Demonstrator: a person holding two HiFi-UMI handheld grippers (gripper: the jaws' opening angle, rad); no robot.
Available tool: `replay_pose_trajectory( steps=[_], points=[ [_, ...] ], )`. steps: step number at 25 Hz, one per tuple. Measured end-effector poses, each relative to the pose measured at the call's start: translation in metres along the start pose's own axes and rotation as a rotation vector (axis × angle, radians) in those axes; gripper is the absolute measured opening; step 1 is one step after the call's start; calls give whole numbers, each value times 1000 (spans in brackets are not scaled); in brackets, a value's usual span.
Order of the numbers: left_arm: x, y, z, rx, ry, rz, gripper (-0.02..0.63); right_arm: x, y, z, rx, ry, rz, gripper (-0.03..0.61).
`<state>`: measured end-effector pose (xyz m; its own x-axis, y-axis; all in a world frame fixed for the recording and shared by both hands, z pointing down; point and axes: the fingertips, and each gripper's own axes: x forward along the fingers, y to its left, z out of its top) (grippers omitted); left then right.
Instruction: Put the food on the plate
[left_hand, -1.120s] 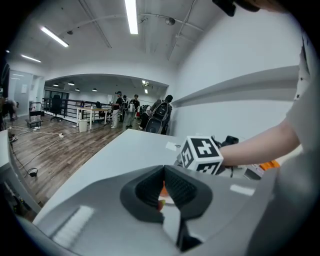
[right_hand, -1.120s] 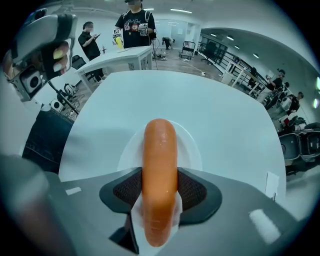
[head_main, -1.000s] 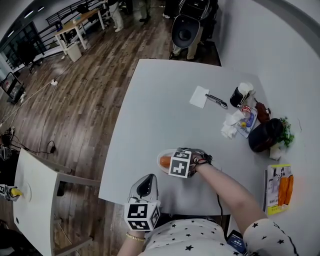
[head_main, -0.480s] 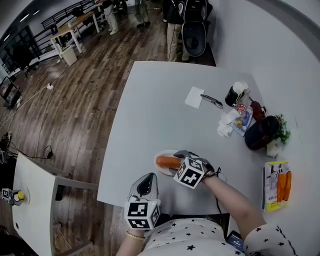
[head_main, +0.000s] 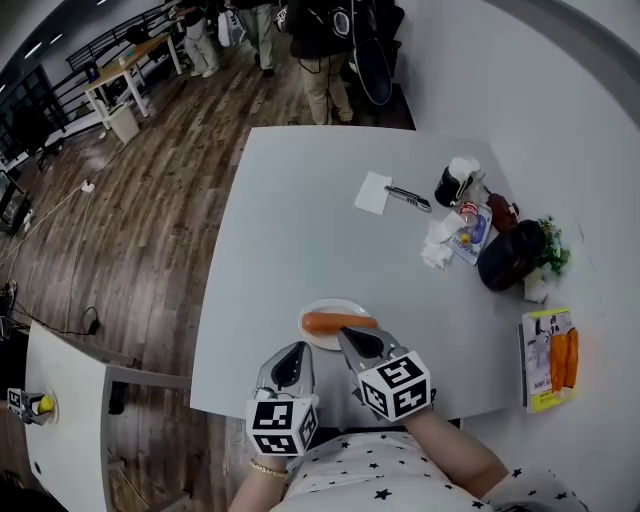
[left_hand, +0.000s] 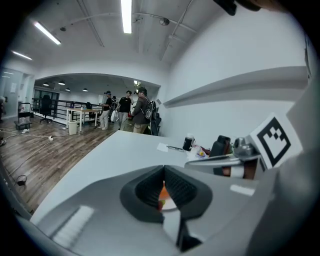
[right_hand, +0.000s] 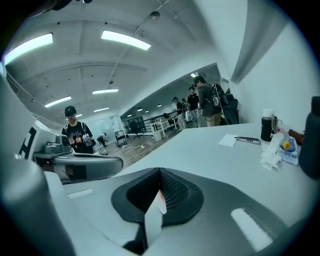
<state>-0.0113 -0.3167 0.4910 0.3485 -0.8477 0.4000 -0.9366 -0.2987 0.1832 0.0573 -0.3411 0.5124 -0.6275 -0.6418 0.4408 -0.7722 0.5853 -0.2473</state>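
An orange-brown sausage (head_main: 339, 321) lies lengthwise on a small white plate (head_main: 317, 338) near the table's front edge. My right gripper (head_main: 347, 334) is drawn back just short of the plate's near rim, its jaws shut and empty. My left gripper (head_main: 297, 350) hovers beside it to the left, also shut with nothing held. In the left gripper view a sliver of the sausage (left_hand: 161, 192) shows past the closed jaws of the left gripper (left_hand: 163, 184). The right gripper view shows the closed jaws of the right gripper (right_hand: 160, 188) over the grey table.
At the far right of the table (head_main: 290, 230) lie a paper note (head_main: 373, 192), a pen-like tool (head_main: 407, 198), a dark cup (head_main: 452, 183), crumpled tissue (head_main: 437, 250), a black pouch (head_main: 505, 258) and a carrot packet (head_main: 548, 360). People (head_main: 320, 40) stand beyond the table's far end.
The right gripper, over the plate a second ago, has pulled back toward me and shut, and the sausage lies uncovered on the plate. The left gripper has stayed put.
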Motion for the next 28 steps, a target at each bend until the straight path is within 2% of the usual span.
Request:
replay_pose_trajectory(
  steps=[3, 8, 28],
  points=[
    [2, -3, 2, 10, -2, -14, 8, -6, 5, -3, 24, -18, -3, 0],
    [3, -7, 4, 18, -4, -24, 8, -9, 13, -3, -26, -17, -3, -2],
    [-1, -8, 6, 25, -1, -22, 8, -18, 16, 6, -37, -56, -13, -2]
  ],
)
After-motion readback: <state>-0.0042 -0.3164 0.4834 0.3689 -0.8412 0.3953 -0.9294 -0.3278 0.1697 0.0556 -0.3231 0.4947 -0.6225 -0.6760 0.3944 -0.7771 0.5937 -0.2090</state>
